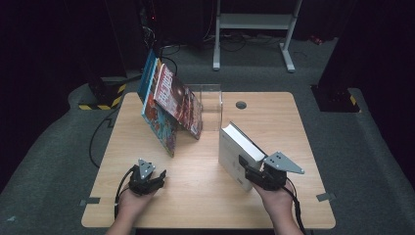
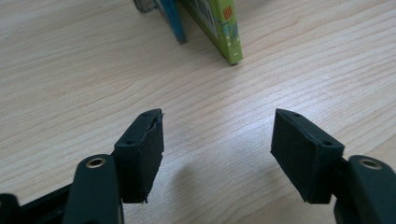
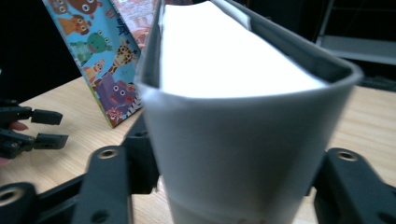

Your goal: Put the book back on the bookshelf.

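Note:
A thick grey-covered book (image 1: 235, 149) with white pages stands upright on the wooden table (image 1: 274, 122), tilted a little. My right gripper (image 1: 249, 174) is shut on its near end; in the right gripper view the book (image 3: 233, 121) sits squeezed between both jaws. Several colourful picture books (image 1: 169, 105) lean together at the table's back left. My left gripper (image 1: 159, 175) rests low at the front left, open, with bare wood between its fingertips (image 2: 144, 149). The lower edges of a green book (image 2: 219, 28) and a blue book (image 2: 173, 21) show ahead of it.
A clear plastic bookend (image 1: 208, 105) stands just right of the leaning books. A round cable hole (image 1: 241, 105) is set into the tabletop near the back. A white metal frame (image 1: 254, 29) stands on the carpet beyond the table.

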Demonstrator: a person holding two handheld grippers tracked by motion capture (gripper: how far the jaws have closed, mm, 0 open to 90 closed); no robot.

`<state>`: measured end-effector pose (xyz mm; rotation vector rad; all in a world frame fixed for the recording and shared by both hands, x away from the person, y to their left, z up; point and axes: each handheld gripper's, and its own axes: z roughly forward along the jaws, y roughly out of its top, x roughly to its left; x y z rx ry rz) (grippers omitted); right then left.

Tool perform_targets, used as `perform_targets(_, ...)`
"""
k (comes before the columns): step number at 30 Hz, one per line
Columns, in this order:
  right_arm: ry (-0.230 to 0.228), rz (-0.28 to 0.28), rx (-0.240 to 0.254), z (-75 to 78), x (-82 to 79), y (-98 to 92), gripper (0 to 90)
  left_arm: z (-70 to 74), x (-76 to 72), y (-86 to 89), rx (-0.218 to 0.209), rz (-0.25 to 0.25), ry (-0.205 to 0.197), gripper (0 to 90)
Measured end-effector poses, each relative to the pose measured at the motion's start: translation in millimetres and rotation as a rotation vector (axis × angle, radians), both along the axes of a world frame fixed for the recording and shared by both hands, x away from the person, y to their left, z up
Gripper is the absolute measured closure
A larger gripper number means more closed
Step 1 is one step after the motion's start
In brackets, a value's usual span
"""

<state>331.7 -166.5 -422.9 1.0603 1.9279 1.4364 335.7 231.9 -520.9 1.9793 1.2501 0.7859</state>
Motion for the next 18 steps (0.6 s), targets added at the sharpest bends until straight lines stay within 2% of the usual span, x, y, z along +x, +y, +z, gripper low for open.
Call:
perform_targets(3, -0.007, 0.004, -0.004, -0.3, -0.7, 1.7, 44.9, 0.3, 0.0, 0.3, -0.003, 0.002, -0.001, 37.0)
perform_targets(5, 0.003, 0.005, -0.002, 0.0, -0.7, 2.5, 44.6, 0.6, 0.3, 0.6, -0.004, 0.005, 0.001, 37.1)
perform_targets(8, 0.019, -0.001, -0.003, 1.7, 0.0, 2.7, 44.7, -3.4, 3.2, -0.4, 0.004, 0.002, 0.045, 35.7)
perform_targets(12, 0.028, -0.003, -0.003, 2.4, -0.2, 3.0, 45.0, -4.4, 5.2, 0.6, 0.007, 0.018, 0.061, 32.4)
perform_targets(16, 0.028, -0.013, -0.007, 2.7, -0.4, 4.4, 45.5, -5.0, 6.7, 2.9, -0.013, 0.036, 0.078, 29.8)
perform_targets(17, 0.026, -0.014, -0.018, 3.0, -0.7, 5.1, 45.5, -5.3, 7.9, 5.0, -0.039, 0.041, 0.094, 28.9)
perform_targets(18, 0.029, -0.009, -0.020, 3.2, -0.7, 4.8, 45.6, -5.5, 8.6, 6.1, -0.048, 0.046, 0.100, 28.6)
